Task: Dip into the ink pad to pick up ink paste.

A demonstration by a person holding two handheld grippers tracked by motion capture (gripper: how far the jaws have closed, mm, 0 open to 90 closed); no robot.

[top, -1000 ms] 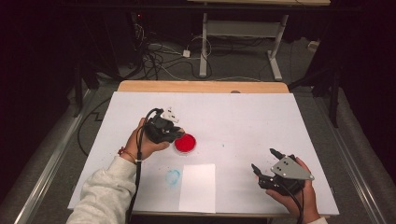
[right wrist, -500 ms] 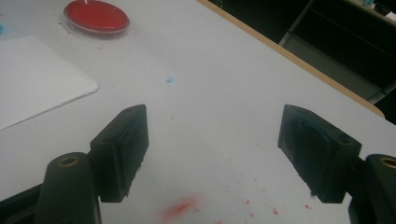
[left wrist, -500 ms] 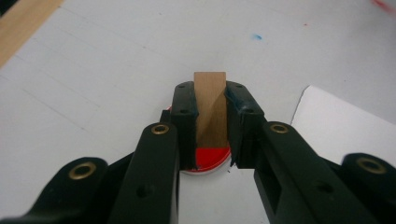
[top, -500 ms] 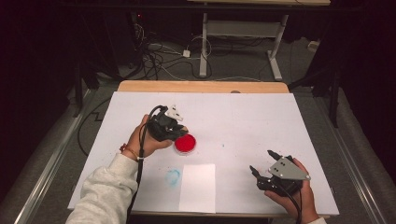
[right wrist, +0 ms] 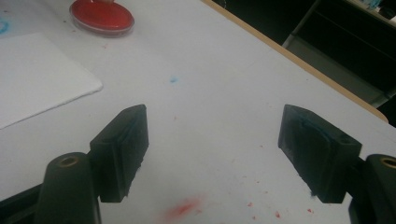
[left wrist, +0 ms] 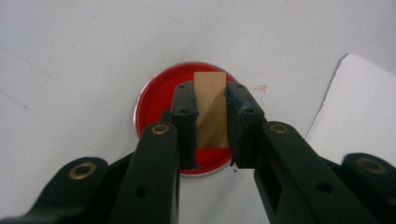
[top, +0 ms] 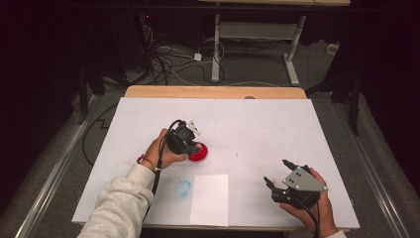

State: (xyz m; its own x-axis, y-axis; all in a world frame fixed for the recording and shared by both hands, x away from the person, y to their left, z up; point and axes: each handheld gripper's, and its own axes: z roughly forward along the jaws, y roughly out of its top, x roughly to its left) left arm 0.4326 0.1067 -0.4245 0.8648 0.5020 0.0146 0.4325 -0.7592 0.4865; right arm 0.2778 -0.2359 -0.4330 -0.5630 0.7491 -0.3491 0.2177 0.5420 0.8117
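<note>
From the high view, the desk [top: 257,119] is covered with a white sheet, with a strip of its wooden top bare along the far edge. Faint red specks and a smeared blue ring [top: 183,188] mark the white covering near the person's side. A separate sheet of white paper [top: 210,199] lies just right of that ring, close to the near edge. The left tool [top: 190,145] is tipped down over a round red dish [top: 200,153] left of the desk's middle, held by a hand in a light grey sleeve. The right tool [top: 278,173] rests low at the near right, well apart from the dish. Beyond the desk the room is dark: a grey floor, a tangle of cables [top: 163,59] and the white legs of another table [top: 292,54].

In the left gripper view, the left tool's jaws are clamped on a small wooden block [left wrist: 210,109], which stands upright over the red dish [left wrist: 161,95]; whether the block touches the red surface cannot be told. The paper's corner [left wrist: 359,107] shows at the right.

In the right gripper view, the right tool [right wrist: 212,154] has its jaws spread wide with nothing between them, above the white covering flecked with red and one red smear [right wrist: 184,207]. The red dish [right wrist: 102,16] sits far off at upper left, the paper [right wrist: 37,74] near it, and the desk's wooden edge [right wrist: 299,60] runs against the dark room.
</note>
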